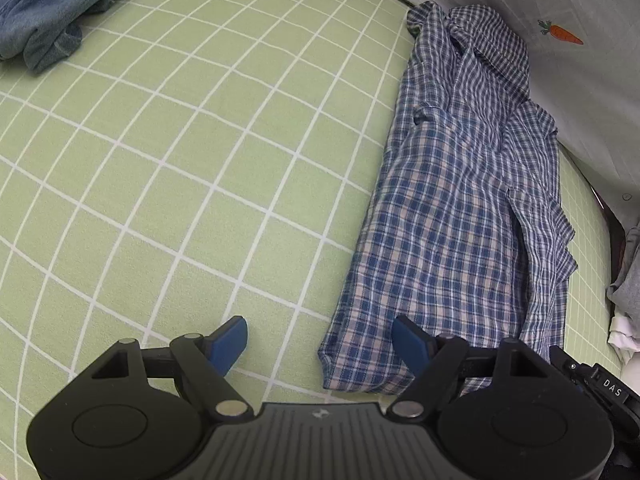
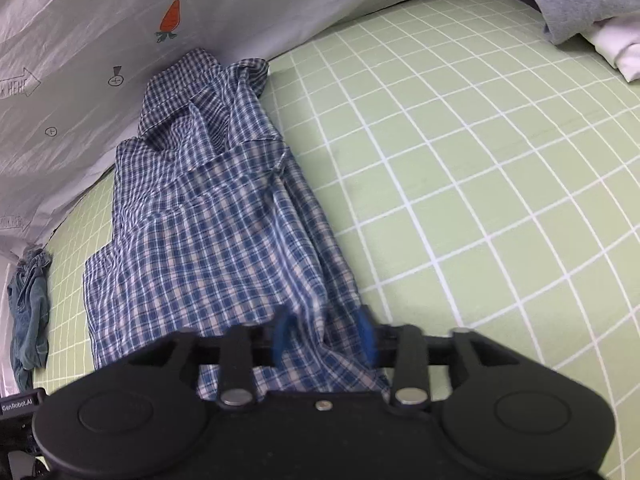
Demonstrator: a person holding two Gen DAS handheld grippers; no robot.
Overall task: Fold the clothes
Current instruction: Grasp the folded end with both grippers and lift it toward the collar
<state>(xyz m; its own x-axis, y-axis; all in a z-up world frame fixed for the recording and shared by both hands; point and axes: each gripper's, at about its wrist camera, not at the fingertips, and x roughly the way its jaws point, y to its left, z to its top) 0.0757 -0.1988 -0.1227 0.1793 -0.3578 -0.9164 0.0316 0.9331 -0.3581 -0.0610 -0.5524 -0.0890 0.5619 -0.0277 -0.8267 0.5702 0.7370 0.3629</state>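
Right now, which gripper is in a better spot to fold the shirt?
Probably right. The right gripper already has the shirt hem between its fingers. The left gripper hangs open beside the hem, holding nothing.

Green white-gridded bedsheet [image 1: 168, 152]: open, unobstructed cloth from 9 to 12 o'clock of the left view. Long blue-and-white checked shirt [image 1: 460, 208] blocks the 1 to 4 o'clock side, lying against the white printed sheet wall [image 1: 580, 92]. Crumpled blue denim garment [image 1: 52, 12] sits at 10 o'clock; grey and white folded clothes [image 2: 592, 12] at 1 o'clock of the right view.
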